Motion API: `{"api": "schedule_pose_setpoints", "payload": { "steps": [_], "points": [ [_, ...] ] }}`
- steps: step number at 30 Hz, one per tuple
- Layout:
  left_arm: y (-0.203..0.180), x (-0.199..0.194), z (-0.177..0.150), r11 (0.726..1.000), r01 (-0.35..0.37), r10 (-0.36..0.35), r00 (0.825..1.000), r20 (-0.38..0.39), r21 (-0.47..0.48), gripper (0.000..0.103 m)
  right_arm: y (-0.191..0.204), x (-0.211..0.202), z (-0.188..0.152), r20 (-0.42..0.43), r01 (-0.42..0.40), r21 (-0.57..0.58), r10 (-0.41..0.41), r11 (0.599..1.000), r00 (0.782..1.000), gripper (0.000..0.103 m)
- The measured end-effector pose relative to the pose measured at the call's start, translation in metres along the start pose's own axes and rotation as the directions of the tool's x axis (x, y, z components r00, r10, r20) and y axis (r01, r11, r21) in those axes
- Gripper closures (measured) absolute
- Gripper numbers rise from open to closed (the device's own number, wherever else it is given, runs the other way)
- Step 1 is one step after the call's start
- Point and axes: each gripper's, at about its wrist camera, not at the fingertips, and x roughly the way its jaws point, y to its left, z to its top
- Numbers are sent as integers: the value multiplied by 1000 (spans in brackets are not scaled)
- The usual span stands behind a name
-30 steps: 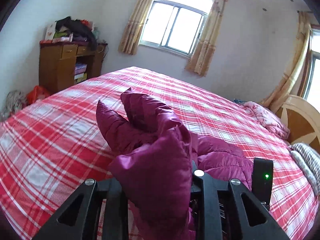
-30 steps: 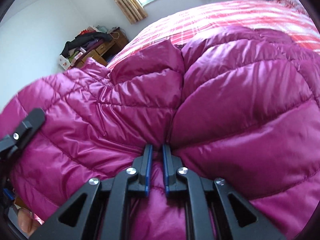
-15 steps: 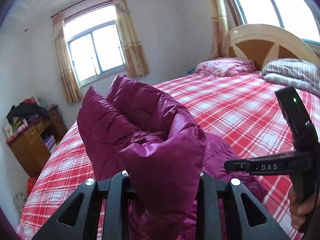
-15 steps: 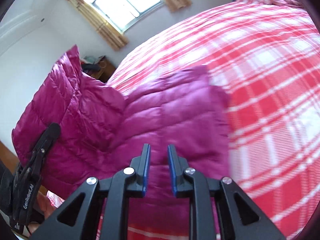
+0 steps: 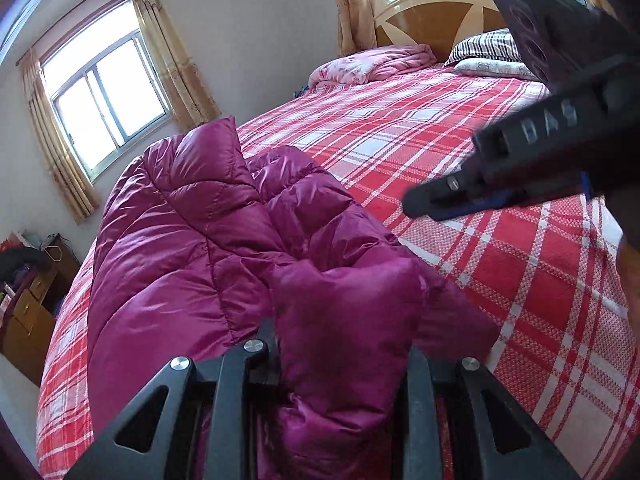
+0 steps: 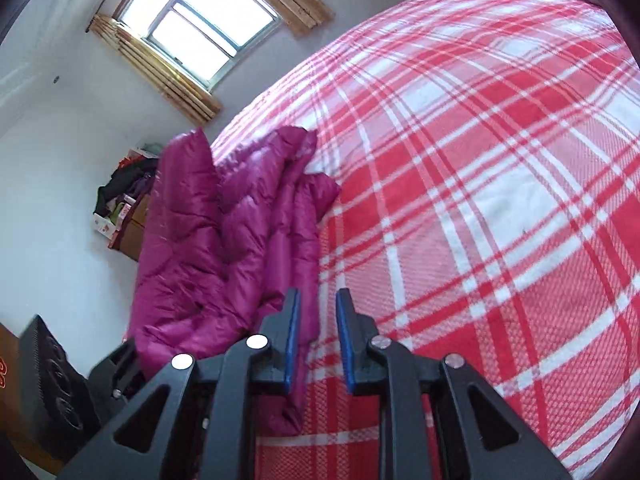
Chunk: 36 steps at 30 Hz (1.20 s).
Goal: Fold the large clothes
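A magenta quilted down jacket (image 5: 208,248) lies bunched on the red plaid bed (image 5: 460,132). My left gripper (image 5: 340,360) is shut on a thick fold of the jacket, which fills the gap between its fingers and hides the pads. The jacket also shows in the right wrist view (image 6: 224,240), at the left of the bed (image 6: 480,160). My right gripper (image 6: 318,340) is open and empty, hovering above the bed just right of the jacket; it also shows in the left wrist view (image 5: 440,204), above the bed.
A wooden headboard (image 5: 432,12), a striped pillow (image 5: 488,46) and a pink blanket (image 5: 372,66) are at the bed's far end. A cluttered wooden cabinet (image 5: 28,300) stands by the wall at left. Curtained windows (image 5: 108,100) are behind.
My right gripper let go of the jacket, opened and drew back over the bed. My left gripper kept its hold and swung toward the headboard; the jacket now lies lower on the bed.
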Motion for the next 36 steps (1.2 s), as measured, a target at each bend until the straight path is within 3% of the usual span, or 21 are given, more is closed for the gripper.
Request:
{"api": "schedule_pose_setpoints", "payload": {
  "steps": [1, 2, 4, 6, 7, 9, 10, 15, 16, 21, 24, 25, 26, 28, 31, 34, 36],
  "points": [
    [0, 0, -1, 1000, 5, -5, 1000, -1, -4, 77, 4, 2, 10, 15, -20, -12, 20, 1000, 1000, 41],
    [1, 1, 0, 1000, 12, -12, 1000, -1, -4, 77, 9, 2, 19, 42, -20, -32, 22, 999, 999, 29],
    [2, 1, 1, 1000, 24, -24, 1000, 1, -14, 77, 22, 15, 40, 49, 10, -97, -5, 995, 999, 29],
    [3, 0, 2, 999, 26, -26, 1000, 5, -17, 77, 27, 39, 60, -8, 25, -126, -27, 992, 1000, 29],
    [3, -1, 2, 999, 31, -31, 999, 9, -17, 77, 28, 52, 67, -46, 20, -132, -26, 991, 999, 32],
    [2, -4, 2, 999, 31, -31, 999, 14, -17, 77, 28, 77, 75, -115, 16, -153, -34, 988, 993, 68],
    [2, -8, 1, 999, 37, -37, 999, 23, -18, 77, 28, 91, 79, -149, 30, -173, -56, 985, 987, 93],
    [3, -10, 5, 993, 100, -97, 994, 48, -66, 77, 30, 135, 58, -232, 22, -257, -84, 966, 969, 94],
    [3, -6, 4, 993, 101, -99, 994, 35, -68, 77, 26, 139, 54, -231, 13, -254, -74, 967, 970, 99],
    [13, 4, 2, 974, 191, -192, 981, 3, -122, 77, 7, 132, 61, -268, -51, -149, 10, 988, 963, 99],
    [11, 3, -1, 975, 189, -190, 982, 2, -119, 77, 7, 109, 70, -263, -68, -125, 33, 990, 964, 83],
    [11, 4, -1, 975, 188, -189, 982, 3, -115, 77, 7, 95, 74, -231, -92, -106, 65, 990, 971, 60],
    [11, 4, 0, 976, 186, -187, 982, 2, -114, 77, 8, 80, 77, -180, -107, -91, 89, 990, 980, 30],
    [9, 4, 1, 976, 187, -188, 982, 4, -112, 77, 8, 53, 83, -79, -132, -72, 126, 989, 989, 12],
    [7, 3, 1, 977, 186, -186, 982, 3, -109, 77, 10, 45, 91, -54, -253, -14, 252, 967, 966, 11],
    [7, 1, 0, 978, 181, -181, 983, 4, -105, 77, 30, 72, 95, -132, -225, -55, 217, 973, 967, 11],
    [7, 0, -2, 977, 183, -183, 983, 6, -108, 77, 46, 96, 89, -238, -224, -111, 193, 968, 952, 33]
  ]
}}
